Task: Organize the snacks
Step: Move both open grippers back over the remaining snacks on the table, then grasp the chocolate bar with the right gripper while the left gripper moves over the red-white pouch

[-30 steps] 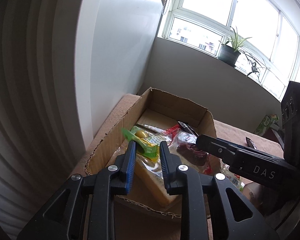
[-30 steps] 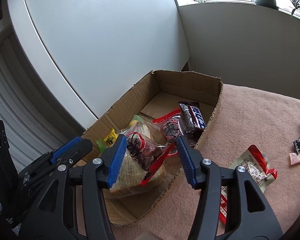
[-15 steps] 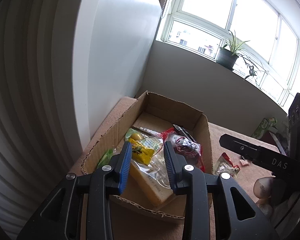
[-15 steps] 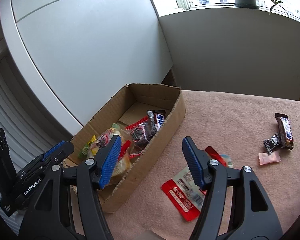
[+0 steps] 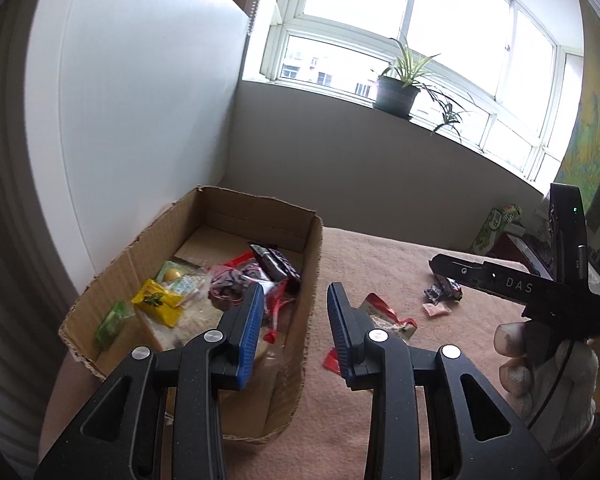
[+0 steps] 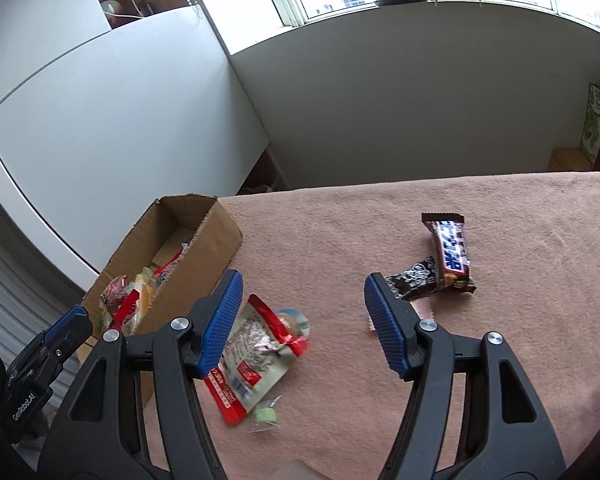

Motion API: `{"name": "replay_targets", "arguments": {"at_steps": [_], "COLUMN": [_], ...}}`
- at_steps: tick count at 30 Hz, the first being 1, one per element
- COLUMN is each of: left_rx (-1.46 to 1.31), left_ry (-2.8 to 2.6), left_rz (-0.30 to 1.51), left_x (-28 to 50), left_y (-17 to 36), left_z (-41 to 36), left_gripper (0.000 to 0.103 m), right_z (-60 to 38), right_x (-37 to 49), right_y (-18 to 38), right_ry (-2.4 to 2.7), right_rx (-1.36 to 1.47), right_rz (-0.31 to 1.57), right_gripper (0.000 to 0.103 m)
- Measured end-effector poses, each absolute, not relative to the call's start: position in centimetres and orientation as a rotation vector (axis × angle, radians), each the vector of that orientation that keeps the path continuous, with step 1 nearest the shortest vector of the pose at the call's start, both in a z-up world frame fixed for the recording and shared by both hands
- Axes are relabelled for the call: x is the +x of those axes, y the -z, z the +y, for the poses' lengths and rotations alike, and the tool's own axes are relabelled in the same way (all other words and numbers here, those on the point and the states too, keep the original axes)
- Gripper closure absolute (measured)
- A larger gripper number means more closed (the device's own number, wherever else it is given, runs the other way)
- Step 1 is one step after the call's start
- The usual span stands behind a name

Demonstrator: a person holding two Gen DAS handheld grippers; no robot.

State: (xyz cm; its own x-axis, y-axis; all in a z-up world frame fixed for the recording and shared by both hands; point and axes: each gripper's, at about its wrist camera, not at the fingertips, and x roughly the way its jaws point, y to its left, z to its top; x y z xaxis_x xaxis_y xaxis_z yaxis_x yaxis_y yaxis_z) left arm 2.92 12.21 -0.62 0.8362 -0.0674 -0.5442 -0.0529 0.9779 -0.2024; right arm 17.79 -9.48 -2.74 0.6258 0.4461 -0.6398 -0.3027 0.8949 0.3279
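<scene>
Pinkish-brown cloth covers the tabletop (image 6: 380, 216), with a pale wall and a big window with a potted plant (image 5: 396, 92) behind it.

Left tongs (image 5: 294, 322) are released, nothing between the blue pads; the jaws have just been opening a bit. They hang over the near right wall of the cardboard box (image 5: 312, 280), one finger over the box and the other over the cloth. Right tongs (image 6: 302, 320) are parted wide with nothing in them either, jaws just been widening too, hovering above the cloth.

Just under the right tongs' left finger lies a red and silver snack pouch (image 6: 256, 356), long axis running diagonally from near-left to far-right; its near-left part is partly hidden by the finger. A small green candy (image 6: 265, 416) sits beside its near end, a bit blurry. Behind the right finger there's a dark small packet (image 6: 414, 278) touching a brown chocolate bar (image 6: 452, 254), which points away from the camera, tilted slightly. A pink wrapper (image 6: 422, 306) is mostly cut off by that finger.

Box is at the left edge of the tabletop by the wall, long axis pointing away. Inside: a yellow packet (image 5: 156, 304), a green one (image 5: 110, 322), a clear bag with red stuff (image 5: 228, 284), a dark bar (image 5: 274, 260), all piled so you can't tell what's underneath.

A hand (image 5: 540, 364) holding the right tongs shows at the left view's edge.
</scene>
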Motion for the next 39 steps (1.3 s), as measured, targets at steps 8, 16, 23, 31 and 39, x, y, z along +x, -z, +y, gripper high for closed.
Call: {"name": "replay_targets", "arguments": {"at_steps": [8, 16, 23, 31, 39], "left_rx": [-0.131, -0.158, -0.176, -0.2, -0.222], "left_ry": [0.145, 0.162, 0.145, 0.149, 0.207], "left_rz": [0.638, 0.783, 0.838, 0.915, 0.959], "left_x": [4.9, 9.7, 12.2, 14.2, 13.9], "left_y": [1.5, 4.5, 5.5, 7.3, 8.3], "left_z": [5.5, 3.8, 4.2, 4.6, 4.2], "left_gripper": [0.056, 0.056, 0.049, 0.048, 0.047], "right_z": [-14.3, -16.8, -15.5, -14.3, -12.7], "right_x": [18.8, 22.2, 27.0, 28.7, 28.8], "right_y": [2.9, 4.2, 6.3, 8.2, 8.6], "right_ry": [-0.386, -0.343, -0.318, -0.322, -0.313], "right_rx": [0.25, 0.243, 0.121, 0.069, 0.005], "right_rz": [0.784, 0.846, 0.977, 1.04, 1.049], "right_gripper": [0.037, 0.037, 0.037, 0.037, 0.037]}}
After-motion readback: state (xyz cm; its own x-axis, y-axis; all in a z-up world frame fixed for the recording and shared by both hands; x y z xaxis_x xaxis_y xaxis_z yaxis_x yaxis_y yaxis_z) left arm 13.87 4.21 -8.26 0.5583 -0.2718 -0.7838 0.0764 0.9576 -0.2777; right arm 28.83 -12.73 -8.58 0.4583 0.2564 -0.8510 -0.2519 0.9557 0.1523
